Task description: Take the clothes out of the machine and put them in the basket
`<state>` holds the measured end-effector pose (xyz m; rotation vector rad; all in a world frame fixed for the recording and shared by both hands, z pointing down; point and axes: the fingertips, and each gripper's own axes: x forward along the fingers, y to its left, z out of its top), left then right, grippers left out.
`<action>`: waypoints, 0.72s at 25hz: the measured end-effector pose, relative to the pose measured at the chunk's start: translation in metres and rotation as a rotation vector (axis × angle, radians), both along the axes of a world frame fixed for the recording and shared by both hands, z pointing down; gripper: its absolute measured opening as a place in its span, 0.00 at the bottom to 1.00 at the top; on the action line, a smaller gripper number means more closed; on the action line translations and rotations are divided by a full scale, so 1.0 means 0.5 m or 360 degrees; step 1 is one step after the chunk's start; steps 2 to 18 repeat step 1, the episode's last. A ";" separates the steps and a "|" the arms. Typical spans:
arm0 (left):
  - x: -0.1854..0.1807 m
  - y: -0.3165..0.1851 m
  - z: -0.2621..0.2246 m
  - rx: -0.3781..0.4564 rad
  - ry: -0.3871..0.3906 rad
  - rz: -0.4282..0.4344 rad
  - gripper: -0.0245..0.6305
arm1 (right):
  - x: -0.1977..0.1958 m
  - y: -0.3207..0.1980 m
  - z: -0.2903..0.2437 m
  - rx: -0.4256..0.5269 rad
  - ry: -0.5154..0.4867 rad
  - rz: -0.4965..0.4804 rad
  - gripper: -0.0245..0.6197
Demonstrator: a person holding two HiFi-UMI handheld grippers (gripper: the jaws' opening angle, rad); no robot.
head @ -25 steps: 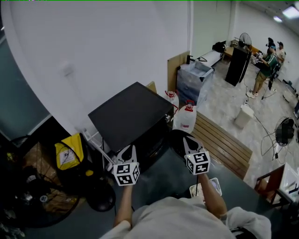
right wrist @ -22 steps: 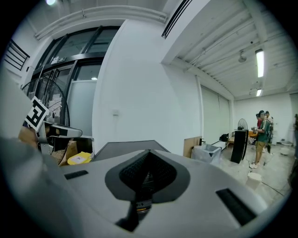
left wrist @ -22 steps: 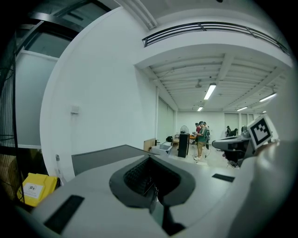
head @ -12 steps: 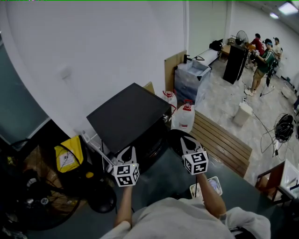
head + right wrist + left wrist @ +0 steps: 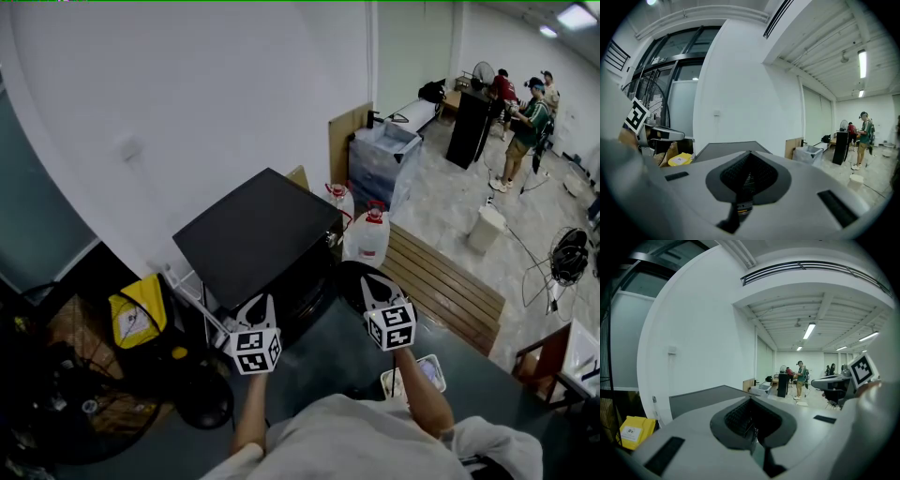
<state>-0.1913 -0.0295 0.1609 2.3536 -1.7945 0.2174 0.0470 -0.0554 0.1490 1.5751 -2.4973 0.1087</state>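
You hold both grippers out in front of you, side by side and well apart, pointing a little below level toward the machine (image 5: 258, 230). Your left gripper (image 5: 263, 300) is clenched: its jaws meet at the tip with nothing between them. Your right gripper (image 5: 374, 279) is clenched too, jaws pressed together and empty.

The machine is the black-topped box standing against the white wall (image 5: 187, 94), just ahead of both grippers and lower than them. From your head it looks as if the left gripper's tip lies over the near front corner of the black top, while the right gripper's tip sits off the machine's right front side, over a dark rounded shape that is too dim to make out. Neither gripper touches the machine. Its inside is hidden in every view.

Two water jugs (image 5: 370, 234) with red caps stand just right of the machine, a wooden bench (image 5: 441, 286) beyond them, and a yellow bag (image 5: 136, 311) lies on the floor to the left
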 end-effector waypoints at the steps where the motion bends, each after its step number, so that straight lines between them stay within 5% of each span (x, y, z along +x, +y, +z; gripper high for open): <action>1: 0.002 -0.002 0.001 0.0000 -0.0001 0.0003 0.07 | 0.000 -0.002 0.000 0.0000 0.0004 0.0000 0.07; 18: 0.002 -0.002 0.001 0.0000 -0.0001 0.0003 0.07 | 0.000 -0.002 0.000 0.0000 0.0004 0.0000 0.07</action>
